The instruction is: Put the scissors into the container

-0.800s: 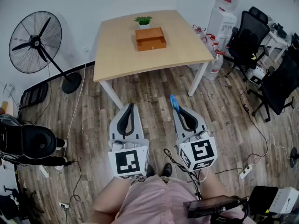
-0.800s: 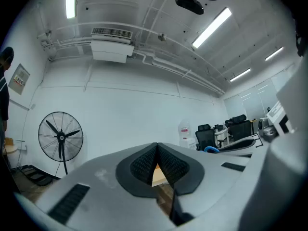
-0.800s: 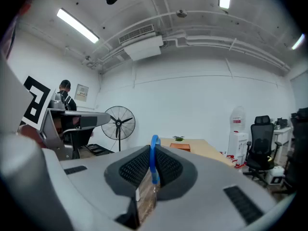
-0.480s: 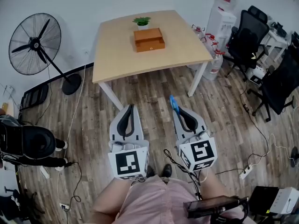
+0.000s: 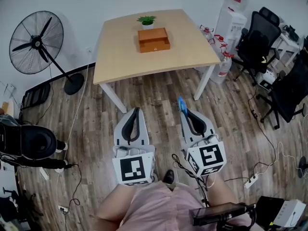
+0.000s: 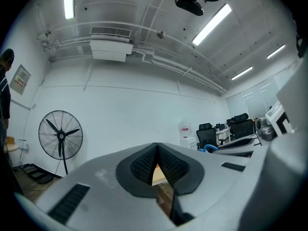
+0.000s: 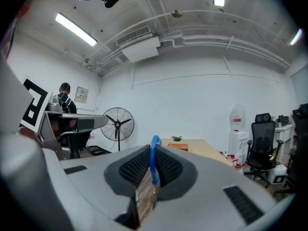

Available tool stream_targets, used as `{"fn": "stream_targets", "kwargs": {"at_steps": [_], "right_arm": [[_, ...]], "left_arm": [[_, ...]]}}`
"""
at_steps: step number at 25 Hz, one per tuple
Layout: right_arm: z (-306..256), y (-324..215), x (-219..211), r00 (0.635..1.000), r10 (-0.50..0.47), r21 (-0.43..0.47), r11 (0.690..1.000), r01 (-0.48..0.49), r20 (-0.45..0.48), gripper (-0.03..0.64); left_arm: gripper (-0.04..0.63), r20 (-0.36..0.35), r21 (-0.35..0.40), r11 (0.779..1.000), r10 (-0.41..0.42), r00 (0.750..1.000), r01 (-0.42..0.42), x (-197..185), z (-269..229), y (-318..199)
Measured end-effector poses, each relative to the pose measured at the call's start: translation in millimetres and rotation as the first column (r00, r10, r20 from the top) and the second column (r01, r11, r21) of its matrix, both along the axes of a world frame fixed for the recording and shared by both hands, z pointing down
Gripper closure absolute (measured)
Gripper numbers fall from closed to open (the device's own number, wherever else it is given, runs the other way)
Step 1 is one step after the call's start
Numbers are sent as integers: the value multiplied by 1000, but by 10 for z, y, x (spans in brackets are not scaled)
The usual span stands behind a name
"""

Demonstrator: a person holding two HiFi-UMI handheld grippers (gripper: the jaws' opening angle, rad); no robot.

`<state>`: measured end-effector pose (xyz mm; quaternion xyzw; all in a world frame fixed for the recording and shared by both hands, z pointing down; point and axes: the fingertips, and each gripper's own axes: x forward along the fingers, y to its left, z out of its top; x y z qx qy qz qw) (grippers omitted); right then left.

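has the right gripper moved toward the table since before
No. The right gripper, shut on the blue scissors, sits just as short of the table.

Open floor (image 5: 159, 88) short of table (image 5: 120, 47)

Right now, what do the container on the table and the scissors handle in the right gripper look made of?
The container: likely wood, orange-brown and matte, built of flat boards with square edges. The scissors handle: probably plastic, a smooth bright blue loop with a slight sheen, clamped in the right gripper.
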<state>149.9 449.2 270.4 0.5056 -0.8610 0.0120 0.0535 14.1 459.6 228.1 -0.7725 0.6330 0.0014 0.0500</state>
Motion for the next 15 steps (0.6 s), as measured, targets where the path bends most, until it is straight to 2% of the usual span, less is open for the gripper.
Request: {"fn": "stream_targets", "kwargs": {"at_steps": [8, 15], "right_arm": [[170, -483, -89, 1000, 1, -26, 1000, -2, -14, 584], [291, -1253, -367, 1000, 15, -45, 999, -16, -27, 583]], "left_arm": [[591, -29, -46, 999, -8, 1000, 6, -108, 182, -468], [591, -26, -51, 999, -6, 1000, 4, -454, 241, -1310]]}}
